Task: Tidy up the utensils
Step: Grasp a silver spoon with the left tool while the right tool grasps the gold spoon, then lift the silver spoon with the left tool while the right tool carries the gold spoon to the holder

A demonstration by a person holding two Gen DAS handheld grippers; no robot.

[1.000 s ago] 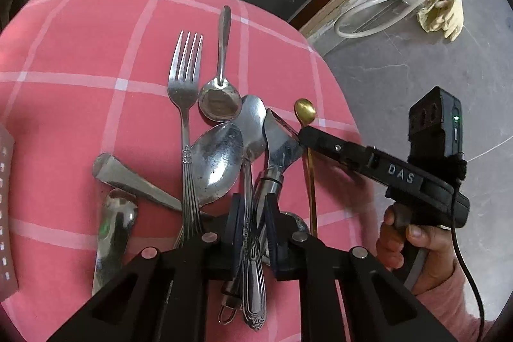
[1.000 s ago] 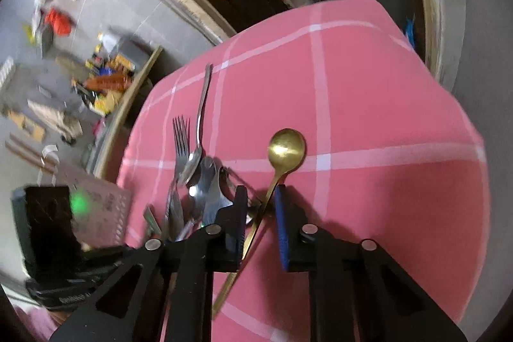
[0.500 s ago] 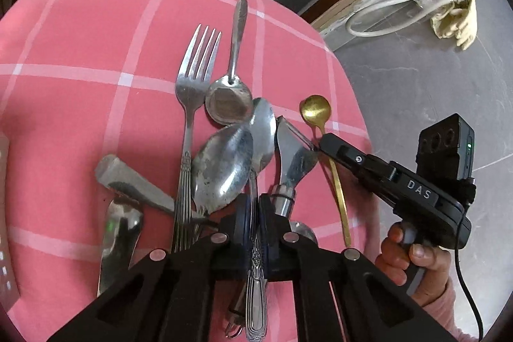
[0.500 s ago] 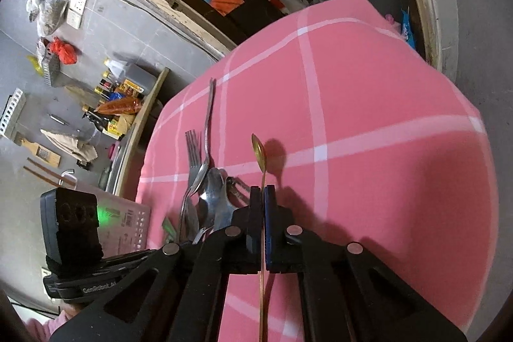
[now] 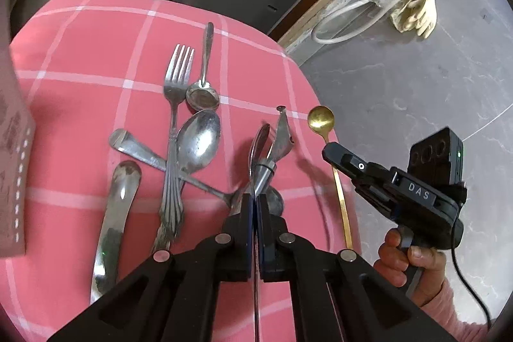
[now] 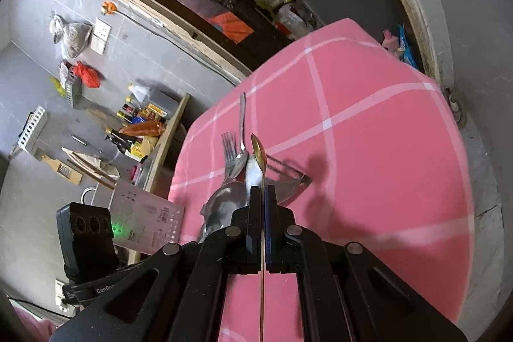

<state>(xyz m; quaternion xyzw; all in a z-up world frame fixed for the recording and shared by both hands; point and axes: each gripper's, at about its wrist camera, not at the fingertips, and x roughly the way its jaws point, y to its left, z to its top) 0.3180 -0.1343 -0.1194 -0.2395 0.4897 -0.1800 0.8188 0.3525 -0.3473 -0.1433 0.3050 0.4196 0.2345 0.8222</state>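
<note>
- The left tool (image 5: 256,210) points downward over the bench (image 5: 80,31), which has a pink checked cloth. Its two pads are pressed together on the thin handle of a steel spoon (image 5: 259,146).
- This steel spoon stands on its edge. Its long axis runs along the tool, with the bowl away from the hand and the handle passing back between the pads.
- The right tool (image 6: 263,197) also tilts down, less steeply. A hand (image 5: 407,258) in a pink sleeve holds its grip at the right edge of the bench.
- The right tool is closed on the handle of a gold spoon (image 6: 258,149). The bowl points forward and a little up, and the handle passes back between the pads toward the hand.
- In the left view the gold spoon (image 5: 320,117) lies along the right border of the cloth, bowl far, handle near.
- On the cloth remain a fork (image 5: 174,104), a small round spoon (image 5: 202,95), a large spoon (image 5: 198,140), a flat handle (image 5: 138,149) that lies crosswise, a knife (image 5: 115,213) and a peeler (image 5: 279,143), close together and partly overlapping.
- A second ago both tools were open around their spoons; both have just closed on them.
- The steel spoon was flat in the pile then; now it is turned on edge and drawn to the right of the large spoon.
- The gold spoon lay flat with its bowl facing up; now it is seen edge-on.
</note>
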